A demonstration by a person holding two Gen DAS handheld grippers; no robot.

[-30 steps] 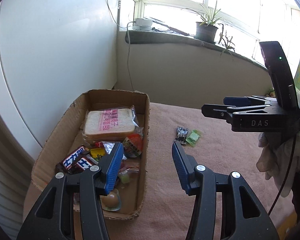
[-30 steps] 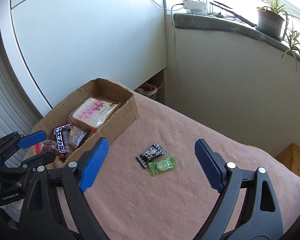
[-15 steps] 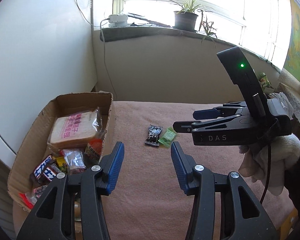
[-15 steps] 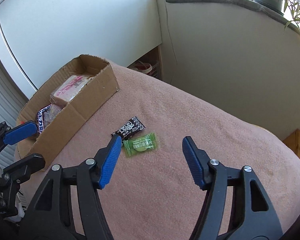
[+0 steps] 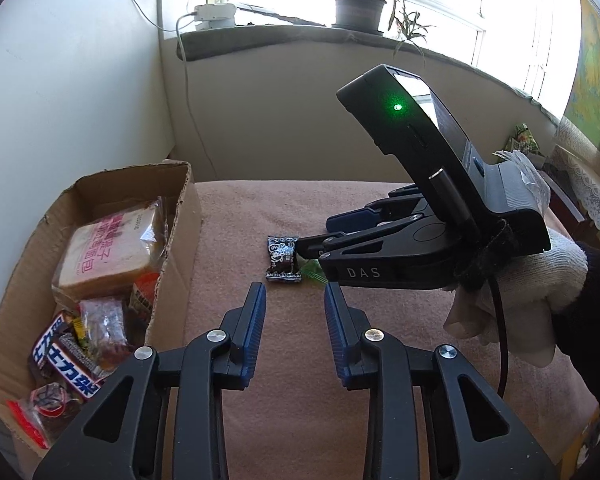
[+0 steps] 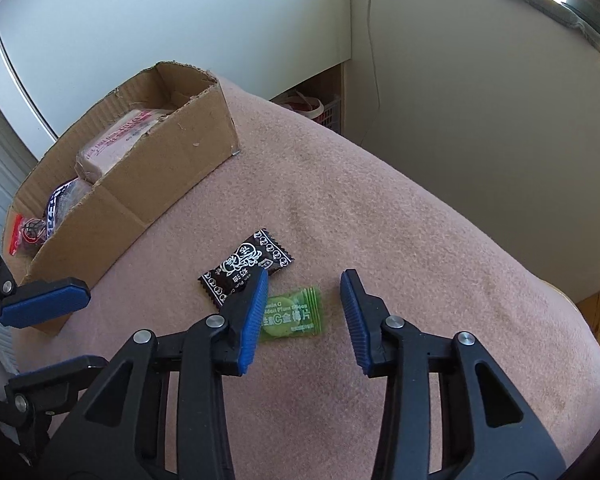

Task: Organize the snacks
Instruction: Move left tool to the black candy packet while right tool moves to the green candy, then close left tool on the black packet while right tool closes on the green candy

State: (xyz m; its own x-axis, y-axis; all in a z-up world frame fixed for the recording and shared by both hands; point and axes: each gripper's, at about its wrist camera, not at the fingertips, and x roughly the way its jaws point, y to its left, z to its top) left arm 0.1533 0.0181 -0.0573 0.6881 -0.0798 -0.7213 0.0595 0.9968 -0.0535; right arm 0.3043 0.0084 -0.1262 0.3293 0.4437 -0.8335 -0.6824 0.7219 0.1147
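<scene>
Right tongs (image 6: 304, 300) hover spread over a green candy packet (image 6: 290, 314) on the pink-covered counter (image 6: 420, 240), one finger just beside a black candy packet (image 6: 246, 266) that touches the green one. Left tongs (image 5: 294, 308), also spread and holding nothing, wait near the same pair. A cardboard box (image 6: 172, 152) nearby already holds wrapped bread (image 5: 108, 252) and other snacks. The step looks like a pickup of the green packet; next, lowering and pinching it alone.
</scene>
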